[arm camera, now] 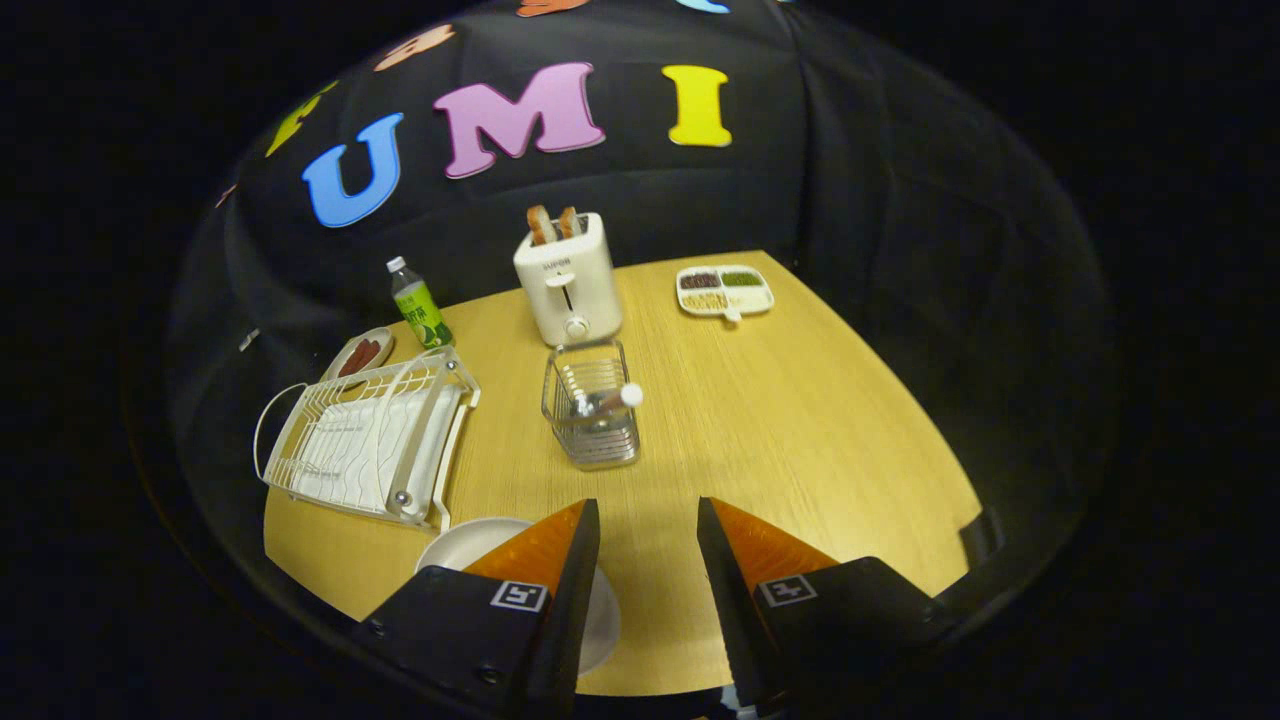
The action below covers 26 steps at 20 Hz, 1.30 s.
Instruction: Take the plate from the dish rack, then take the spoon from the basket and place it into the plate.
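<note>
A pale round plate [462, 545] lies flat on the wooden table [800, 440], partly hidden under my left finger. The white wire dish rack [365, 440] stands just beyond it, to the left, with nothing in its slots. A clear wire basket [592, 412] sits straight ahead of the fingers, and a spoon [610, 400] with a white handle tip leans inside it. My gripper [648, 512] is open above the table's near edge, with nothing between its fingers.
A cream toaster [568, 280] with two bread slices stands behind the basket. A green bottle [420, 305] and a small dish of red food [360, 355] sit behind the rack. A divided snack tray [725, 290] lies at the far right.
</note>
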Each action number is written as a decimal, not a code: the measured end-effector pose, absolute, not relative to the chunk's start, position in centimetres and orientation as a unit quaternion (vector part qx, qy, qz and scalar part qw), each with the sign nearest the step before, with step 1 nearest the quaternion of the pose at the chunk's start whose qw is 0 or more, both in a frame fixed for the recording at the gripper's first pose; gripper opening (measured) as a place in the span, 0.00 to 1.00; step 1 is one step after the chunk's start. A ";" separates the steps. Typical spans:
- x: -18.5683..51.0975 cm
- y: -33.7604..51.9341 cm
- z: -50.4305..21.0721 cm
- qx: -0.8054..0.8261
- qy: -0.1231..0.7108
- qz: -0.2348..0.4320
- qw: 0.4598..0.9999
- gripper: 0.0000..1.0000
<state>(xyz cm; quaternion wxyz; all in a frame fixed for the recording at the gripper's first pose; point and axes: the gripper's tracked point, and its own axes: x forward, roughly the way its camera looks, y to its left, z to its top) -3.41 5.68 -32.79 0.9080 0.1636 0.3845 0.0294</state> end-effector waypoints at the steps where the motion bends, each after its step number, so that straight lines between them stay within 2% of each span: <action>1: -2.2 5.7 -32.1 0.152 0.379 0.049 0.911 0.61; 9: 2.9 7.8 -35.9 0.107 0.430 0.134 0.886 0.62; 12: 3.6 8.4 -37.0 0.093 0.436 0.156 0.882 0.50; 14: 3.8 8.7 -37.6 0.101 0.443 0.164 0.876 0.27; 15: 3.8 9.1 -37.4 0.114 0.445 0.175 0.871 0.21; 20: 3.6 9.0 -36.1 0.095 0.426 0.188 0.880 0.09; 26: 2.2 7.5 -31.0 0.101 0.396 0.173 0.896 0.09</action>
